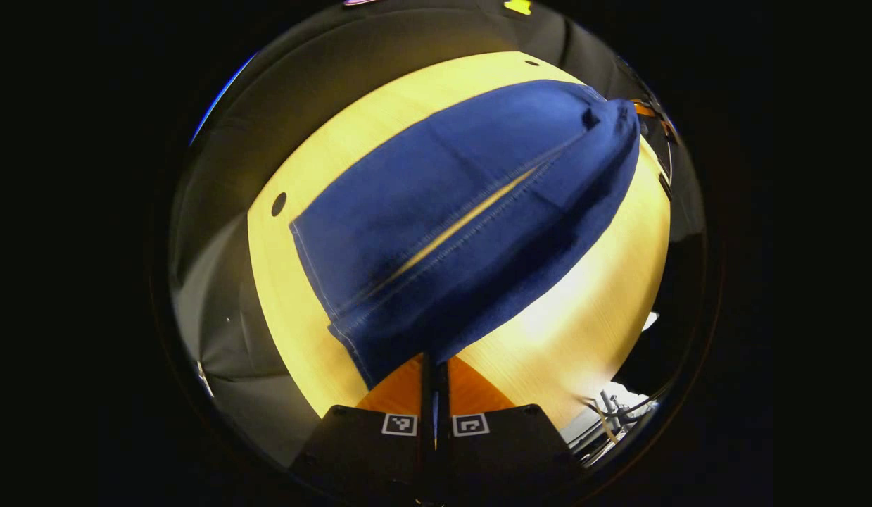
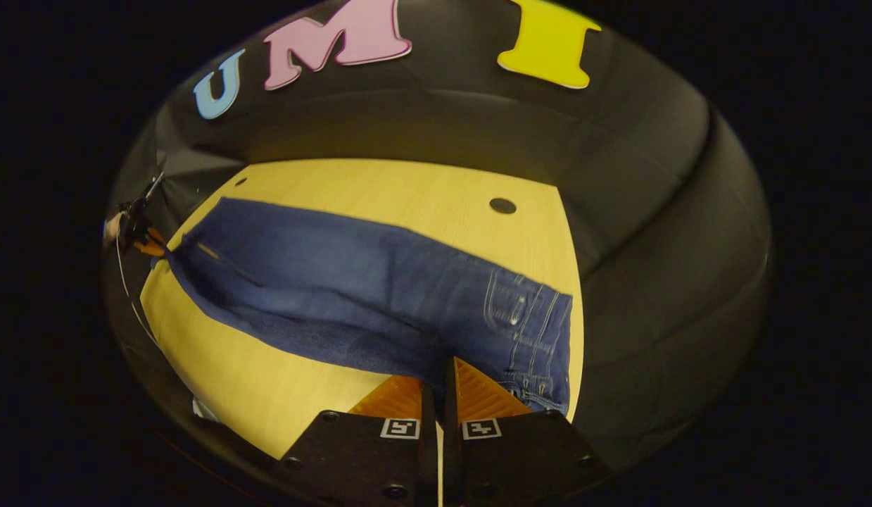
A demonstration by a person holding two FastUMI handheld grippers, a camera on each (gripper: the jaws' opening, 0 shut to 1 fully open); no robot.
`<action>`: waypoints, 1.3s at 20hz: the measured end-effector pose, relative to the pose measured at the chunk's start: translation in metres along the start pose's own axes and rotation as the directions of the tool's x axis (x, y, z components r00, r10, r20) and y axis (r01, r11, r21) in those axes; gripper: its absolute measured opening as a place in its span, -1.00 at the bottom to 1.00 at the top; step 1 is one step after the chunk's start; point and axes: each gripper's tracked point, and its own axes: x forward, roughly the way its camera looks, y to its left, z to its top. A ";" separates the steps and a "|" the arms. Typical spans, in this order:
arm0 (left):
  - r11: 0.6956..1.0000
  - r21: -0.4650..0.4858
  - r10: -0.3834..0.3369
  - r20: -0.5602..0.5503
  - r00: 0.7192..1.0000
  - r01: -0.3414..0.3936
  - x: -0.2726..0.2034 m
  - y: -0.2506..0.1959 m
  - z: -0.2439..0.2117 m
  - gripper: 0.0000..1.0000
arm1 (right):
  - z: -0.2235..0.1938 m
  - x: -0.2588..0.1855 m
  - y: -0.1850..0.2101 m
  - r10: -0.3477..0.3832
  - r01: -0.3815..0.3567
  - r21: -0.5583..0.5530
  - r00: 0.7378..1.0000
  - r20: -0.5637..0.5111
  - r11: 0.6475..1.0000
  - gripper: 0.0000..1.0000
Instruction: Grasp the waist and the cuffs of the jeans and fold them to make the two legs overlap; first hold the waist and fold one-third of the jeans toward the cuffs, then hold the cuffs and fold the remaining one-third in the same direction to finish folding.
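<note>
Left gripper [image 1: 434,366] pinching jeans [image 1: 464,211] cuff at lower centre; right gripper [image 2: 439,384] clamping waist edge, lower centre. Denim appearing heavy, limp, sagging off table [image 2: 281,394].

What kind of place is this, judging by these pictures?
Probably a recording booth for handling tasks, not a home: black cloth walls surround one bare wooden table, where only the jeans lie.

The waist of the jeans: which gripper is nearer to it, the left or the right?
Right. The right gripper is closed on the jeans' edge beside the waist. The left gripper grips the cuffs at the opposite end.
</note>
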 end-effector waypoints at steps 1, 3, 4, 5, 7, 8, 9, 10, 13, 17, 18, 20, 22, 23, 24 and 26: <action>1.000 -0.018 0.009 0.016 1.000 -0.009 -0.002 0.008 0.013 -0.96 | 0.015 0.006 -0.004 -0.007 0.006 0.006 1.000 0.017 1.000 -0.86; 0.998 -0.063 0.025 0.042 0.999 -0.022 0.001 0.032 0.041 -0.96 | 0.033 0.019 -0.009 -0.026 0.026 0.005 0.999 0.029 1.000 -0.87; 0.996 -0.089 0.035 0.056 0.998 -0.030 0.004 0.044 0.053 -0.98 | 0.038 0.026 -0.011 -0.038 0.038 0.006 0.999 0.026 0.999 -0.87; 0.993 -0.116 0.045 0.067 0.997 -0.037 0.007 0.054 0.068 -0.98 | 0.043 0.036 -0.014 -0.047 0.047 0.011 0.999 0.022 0.999 -0.87; 0.988 -0.143 0.067 0.074 0.995 -0.056 0.016 0.073 0.087 -0.96 | 0.052 0.058 -0.018 -0.058 0.058 0.027 0.998 0.016 0.998 -0.86; 0.987 -0.147 0.080 0.075 0.994 -0.068 0.023 0.082 0.099 -0.96 | 0.053 0.069 -0.020 -0.061 0.061 0.038 0.998 0.008 0.997 -0.86; 0.986 -0.148 0.088 0.072 0.993 -0.077 0.031 0.089 0.109 -0.96 | 0.053 0.082 -0.022 -0.064 0.064 0.052 0.998 -0.004 0.997 -0.86; 0.986 -0.147 0.093 0.059 0.994 -0.084 0.042 0.094 0.118 -0.96 | 0.054 0.096 -0.024 -0.064 0.065 0.070 0.998 -0.018 0.995 -0.86; 0.983 -0.129 0.139 0.029 0.990 -0.134 0.069 0.110 0.134 -0.96 | 0.050 0.135 -0.030 -0.068 0.075 0.120 0.996 -0.059 0.990 -0.86; 0.951 -0.104 0.293 -0.005 0.956 -0.292 0.088 0.149 0.137 -0.50 | 0.042 0.164 -0.036 -0.085 0.097 0.155 0.993 -0.083 0.983 -0.86; 0.944 -0.129 0.308 0.004 0.952 -0.304 0.085 0.152 0.137 -0.29 | 0.046 0.167 -0.039 -0.097 0.106 0.157 0.993 -0.065 0.982 -0.83; 0.927 -0.173 0.347 0.062 0.936 -0.333 0.078 0.161 0.142 0.04 | 0.053 0.165 -0.048 -0.123 0.127 0.160 0.992 -0.034 0.979 -0.60; 0.910 -0.228 0.382 0.134 0.914 -0.347 0.062 0.164 0.150 0.24 | 0.064 0.155 -0.057 -0.133 0.131 0.181 0.991 -0.004 0.975 0.47; 0.908 -0.258 0.381 0.176 0.908 -0.331 0.052 0.160 0.157 0.34 | 0.068 0.154 -0.058 -0.118 0.112 0.215 0.993 0.017 0.970 1.00; 0.908 -0.284 0.373 0.216 0.902 -0.308 0.040 0.156 0.161 0.39 | 0.075 0.143 -0.060 -0.114 0.101 0.252 0.993 0.039 0.962 1.00; 0.910 -0.330 0.357 0.311 0.881 -0.252 0.015 0.142 0.172 0.55 | 0.090 0.122 -0.071 -0.122 0.086 0.327 0.988 0.091 0.941 1.00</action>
